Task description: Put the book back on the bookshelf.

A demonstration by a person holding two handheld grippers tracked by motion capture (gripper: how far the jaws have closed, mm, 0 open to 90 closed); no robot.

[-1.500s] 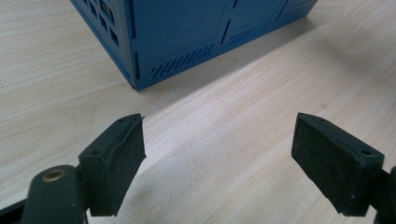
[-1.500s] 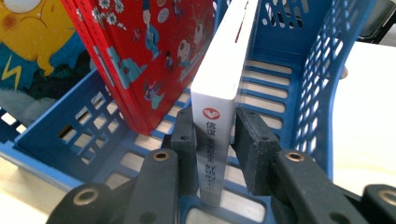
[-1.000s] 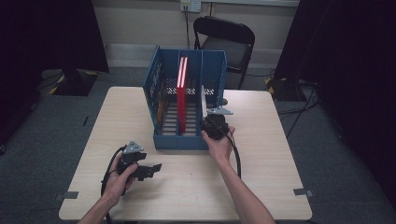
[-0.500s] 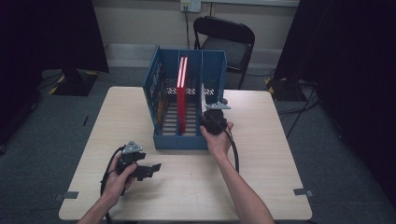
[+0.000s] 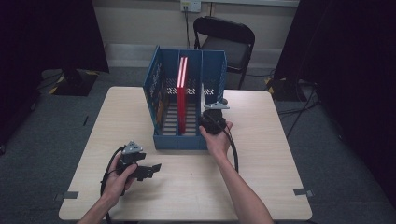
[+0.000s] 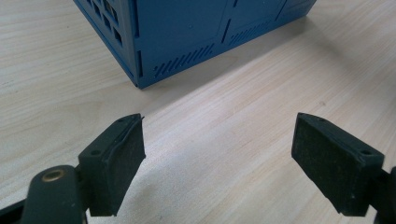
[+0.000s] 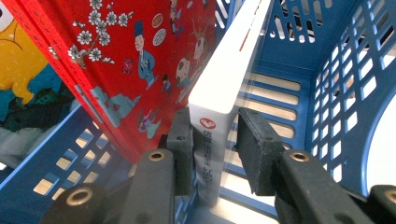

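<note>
A blue slotted file rack (image 5: 161, 88) stands in the middle of the table. A red picture book (image 5: 181, 98) stands upright in its middle slot, and its illustrated cover (image 7: 140, 60) fills the upper left of the right gripper view. A thin white book (image 7: 224, 70) stands in the right slot beside it. My right gripper (image 7: 212, 140) is shut on its spine at the rack's front; from above, the right gripper (image 5: 210, 108) sits at the rack's right front corner. My left gripper (image 5: 150, 170) rests low over the table at front left. The left gripper (image 6: 217, 149) is open with nothing between its pads.
The rack's blue front corner (image 6: 140, 51) lies ahead of the left gripper. A black folding chair (image 5: 229, 42) stands behind the table (image 5: 271, 154). Bare wood stretches to the right of the rack and along the front edge.
The right hand has edged slightly toward the rack with the white book between its jaws. The left hand has stayed still.
</note>
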